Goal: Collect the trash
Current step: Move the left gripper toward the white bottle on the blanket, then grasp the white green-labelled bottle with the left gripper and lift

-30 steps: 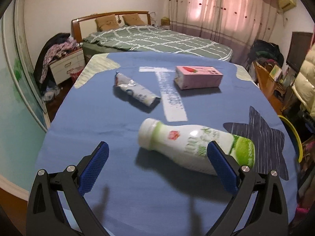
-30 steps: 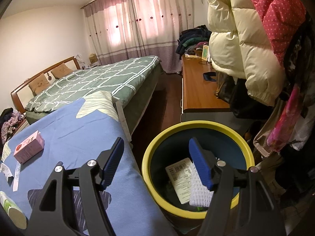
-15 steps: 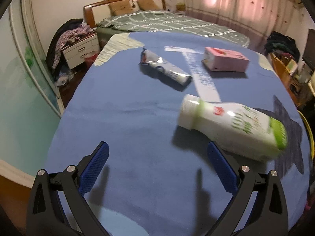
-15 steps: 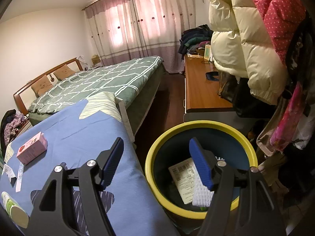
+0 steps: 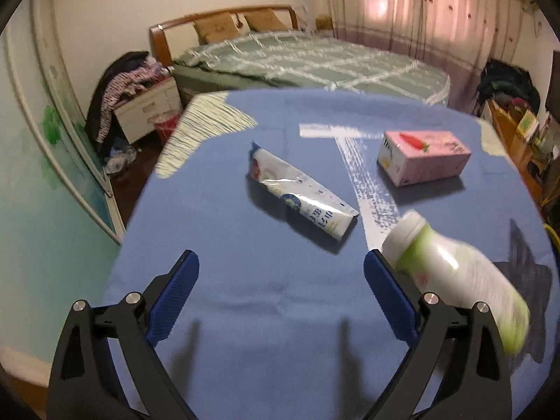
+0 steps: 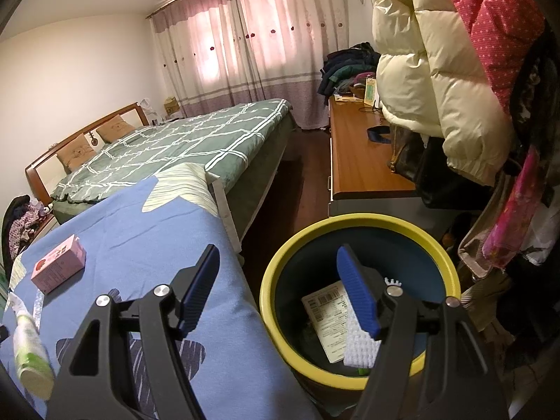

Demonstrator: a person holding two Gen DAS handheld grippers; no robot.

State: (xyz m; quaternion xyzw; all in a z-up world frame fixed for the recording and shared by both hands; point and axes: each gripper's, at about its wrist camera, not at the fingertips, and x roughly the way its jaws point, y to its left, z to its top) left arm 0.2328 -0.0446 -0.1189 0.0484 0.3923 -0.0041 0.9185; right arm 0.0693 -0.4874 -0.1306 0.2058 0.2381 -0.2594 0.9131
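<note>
A white and green bottle lies on the blue cloth, just right of my left gripper's right finger. A crumpled white wrapper lies ahead of my open, empty left gripper. A pink carton lies farther right. My right gripper is open and empty over the edge of the yellow-rimmed bin, which holds a paper label and a white piece. The bottle and carton also show in the right wrist view.
A green bed stands beyond the blue table. A nightstand with clothes is at the left. A wooden desk and hanging jackets are right of the bin.
My left gripper has swung left and forward: the bottle has passed from between the fingers to outside the right finger, and the wrapper is now ahead. The right gripper has barely moved.
</note>
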